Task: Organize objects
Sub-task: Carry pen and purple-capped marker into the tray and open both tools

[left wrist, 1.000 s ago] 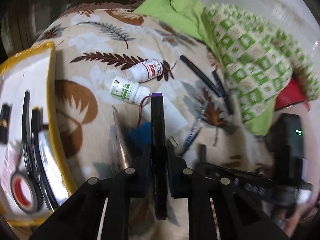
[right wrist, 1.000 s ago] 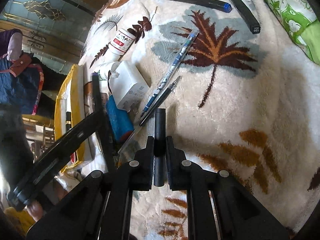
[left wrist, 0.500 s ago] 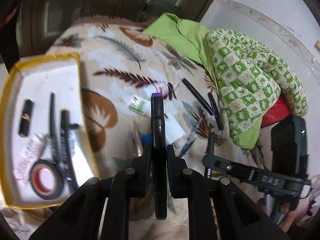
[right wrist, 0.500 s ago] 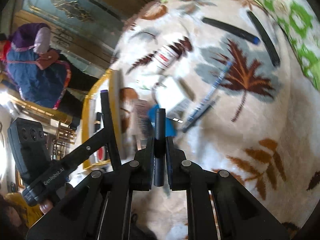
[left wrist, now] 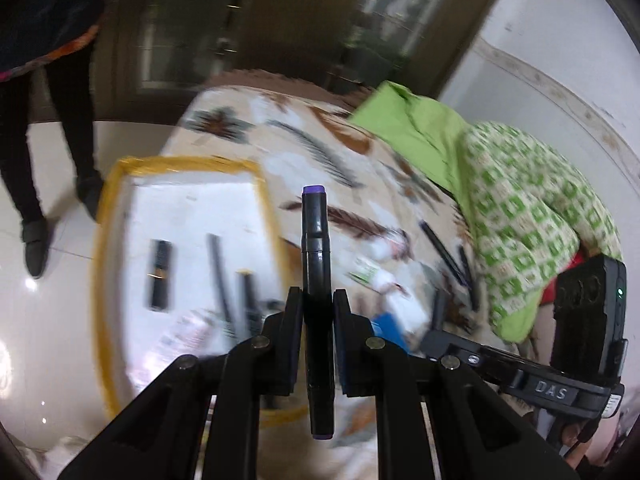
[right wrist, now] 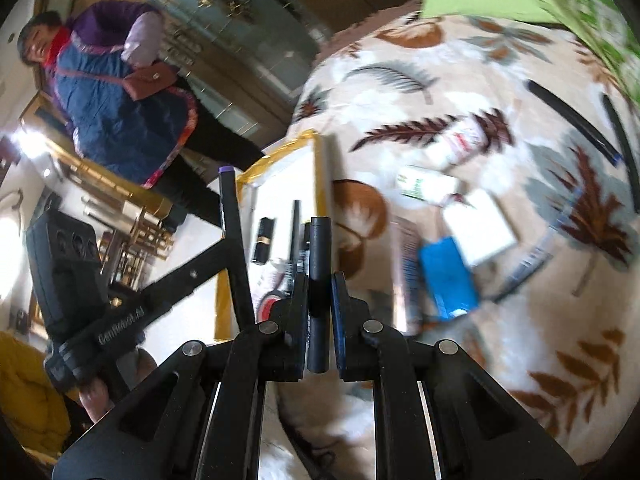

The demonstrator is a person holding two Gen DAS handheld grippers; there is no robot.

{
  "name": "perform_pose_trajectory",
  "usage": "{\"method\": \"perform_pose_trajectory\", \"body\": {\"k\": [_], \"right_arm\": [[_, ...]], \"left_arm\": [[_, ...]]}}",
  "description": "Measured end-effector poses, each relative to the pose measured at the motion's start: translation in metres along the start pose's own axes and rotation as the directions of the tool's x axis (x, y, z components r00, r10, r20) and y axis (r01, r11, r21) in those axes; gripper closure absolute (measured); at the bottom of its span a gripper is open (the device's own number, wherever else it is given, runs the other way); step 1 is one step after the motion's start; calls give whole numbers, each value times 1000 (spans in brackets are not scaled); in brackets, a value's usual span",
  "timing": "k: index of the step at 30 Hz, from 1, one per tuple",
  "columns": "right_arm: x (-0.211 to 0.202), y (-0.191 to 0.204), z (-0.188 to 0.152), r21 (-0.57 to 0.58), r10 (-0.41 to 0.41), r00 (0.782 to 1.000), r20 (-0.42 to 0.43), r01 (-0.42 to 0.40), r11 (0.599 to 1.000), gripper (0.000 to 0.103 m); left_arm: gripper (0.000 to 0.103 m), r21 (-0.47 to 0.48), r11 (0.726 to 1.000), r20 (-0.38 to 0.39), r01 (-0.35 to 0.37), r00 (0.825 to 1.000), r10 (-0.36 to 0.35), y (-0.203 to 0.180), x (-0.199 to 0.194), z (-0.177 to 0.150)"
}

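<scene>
My left gripper [left wrist: 317, 304] is shut on a black marker with purple ends [left wrist: 316, 240], held above the leaf-patterned blanket. My right gripper [right wrist: 319, 284] is shut on a plain black pen [right wrist: 320, 248]. A white tray with a yellow rim [left wrist: 180, 208] lies at the blanket's left edge with a lipstick [left wrist: 159, 274], black pens and a tape roll in it. In the right wrist view the same tray [right wrist: 316, 168] lies just beyond my right gripper. The left gripper [right wrist: 234, 224] with its marker shows at the left of that view.
Two white pill bottles [right wrist: 456, 142], a white box [right wrist: 480, 228], a blue pack [right wrist: 446, 276] and several pens [right wrist: 576, 120] lie loose on the blanket. Green cloth [left wrist: 520, 208] is heaped at the right. A person [right wrist: 120, 92] stands on the tiled floor beyond the tray.
Both grippers have risen and swung left toward the tray, each keeping its pen. The tray now fills more of both views and the loose items lie farther off.
</scene>
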State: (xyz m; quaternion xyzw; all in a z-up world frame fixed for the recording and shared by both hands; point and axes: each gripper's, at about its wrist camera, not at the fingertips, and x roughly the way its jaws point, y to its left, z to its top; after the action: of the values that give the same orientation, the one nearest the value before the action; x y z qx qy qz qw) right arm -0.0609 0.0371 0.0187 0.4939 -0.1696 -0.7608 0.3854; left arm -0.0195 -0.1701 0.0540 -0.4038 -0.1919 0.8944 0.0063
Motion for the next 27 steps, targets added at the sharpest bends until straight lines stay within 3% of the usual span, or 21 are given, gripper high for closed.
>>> {"method": "perform_pose_trajectory", "body": {"k": [5,9,20,27], "right_arm": [[30,22,16,-33,34,999,-34,-35,999,92],[64,38,28,-69,25,997,-68,-30,997,92],[148,33,54,-94,-84,981,-176,68,993,92],[171,35,62,-109,-126,973,-195,106,988,92]], "left_arm": [[90,-48,996,-18,-79,997,78,50,3,26],[90,-92,993,-35,-78,997,75,72,26,37],[90,-69,985,-70,-156,986,151,87,80,28],[90,-115,985,-81,-128,990,120,100,89,35]]}}
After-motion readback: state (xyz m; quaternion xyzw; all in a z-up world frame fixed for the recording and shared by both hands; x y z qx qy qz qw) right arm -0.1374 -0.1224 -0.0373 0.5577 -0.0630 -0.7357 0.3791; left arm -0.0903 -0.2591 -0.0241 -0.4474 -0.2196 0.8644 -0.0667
